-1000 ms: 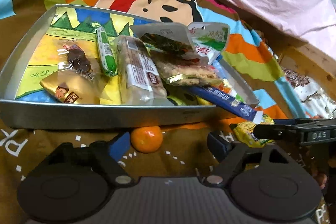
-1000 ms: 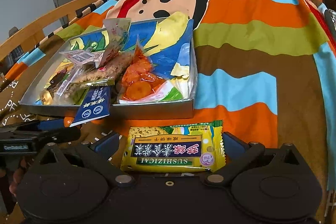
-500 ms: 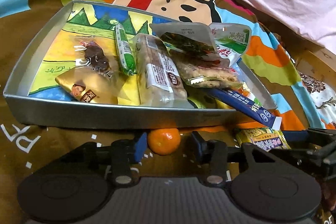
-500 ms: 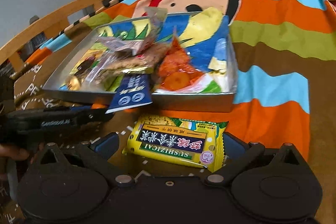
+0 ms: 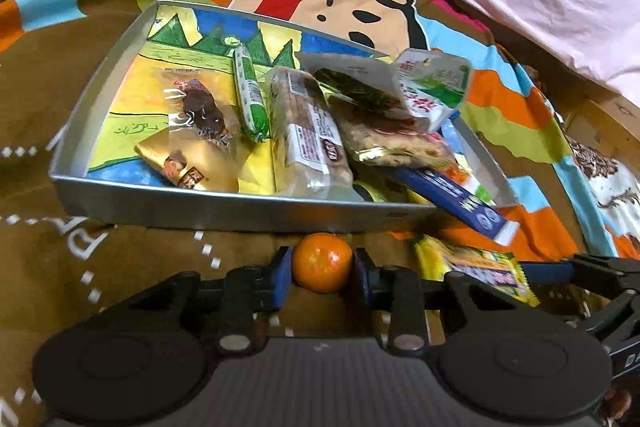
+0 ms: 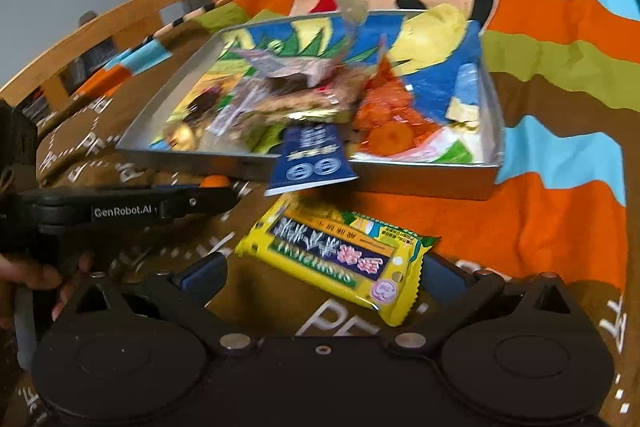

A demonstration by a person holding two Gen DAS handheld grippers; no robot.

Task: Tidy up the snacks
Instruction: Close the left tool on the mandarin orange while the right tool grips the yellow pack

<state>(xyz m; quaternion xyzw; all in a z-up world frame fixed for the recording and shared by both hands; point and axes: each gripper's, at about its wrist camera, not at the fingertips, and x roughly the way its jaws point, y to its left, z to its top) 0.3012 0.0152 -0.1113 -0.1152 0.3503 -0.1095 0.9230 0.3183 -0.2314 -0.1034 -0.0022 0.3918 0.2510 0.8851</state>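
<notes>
Underneath everything lay our striped blanket, and on it the metal tray heaped with snack packets, a blue packet hanging over its near wall. Just before that wall, our left gripper had closed both fingers against the small orange. Our right gripper stood wide open around the yellow packet, gripping nothing.
</notes>
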